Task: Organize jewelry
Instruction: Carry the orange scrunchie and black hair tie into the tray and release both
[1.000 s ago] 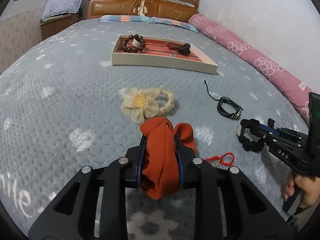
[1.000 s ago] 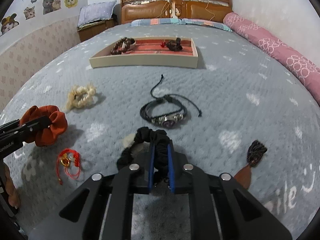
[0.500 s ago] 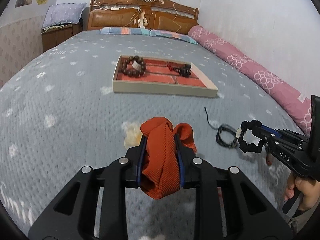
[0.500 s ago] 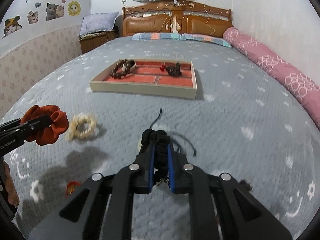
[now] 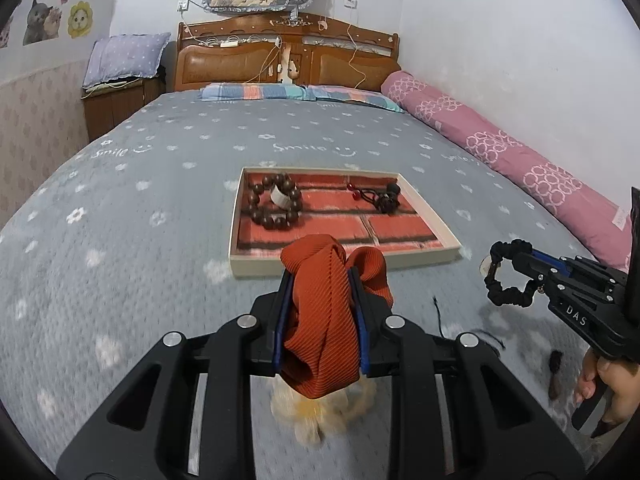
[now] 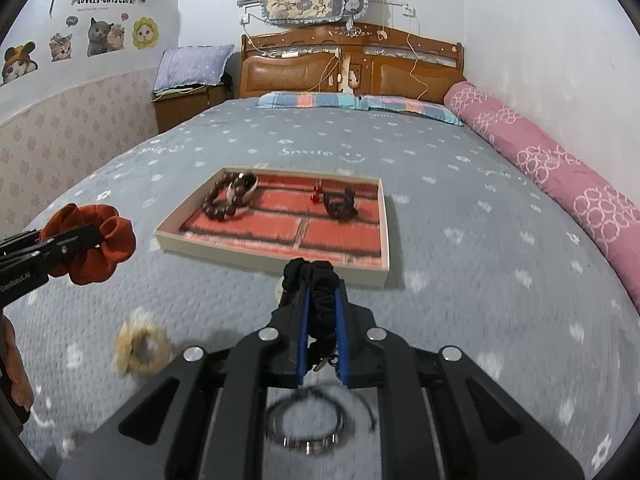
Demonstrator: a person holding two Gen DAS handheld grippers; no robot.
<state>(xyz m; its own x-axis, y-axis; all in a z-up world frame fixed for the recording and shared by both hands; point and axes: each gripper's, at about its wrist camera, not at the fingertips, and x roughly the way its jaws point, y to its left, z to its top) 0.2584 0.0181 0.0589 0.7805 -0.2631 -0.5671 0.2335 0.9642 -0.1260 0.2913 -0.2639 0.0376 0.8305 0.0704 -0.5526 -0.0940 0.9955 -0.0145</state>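
Observation:
My left gripper is shut on an orange-red scrunchie, held in the air just short of the shallow tray. In the right wrist view the same scrunchie hangs at the left edge. My right gripper is shut on a black scrunchie, which appears as a loop at the right of the left wrist view. The tray has a red brick-pattern floor and holds a brown bead bracelet and a dark bracelet with red beads.
On the grey bedspread beneath lie a cream flower scrunchie, a black cord bracelet with a metal clasp and a small dark item. A pink bolster runs along the right wall; the headboard stands beyond.
Both grippers have risen and moved forward towards the tray, each still holding its scrunchie. The items left on the bedspread have slid down towards the bottom of the views.

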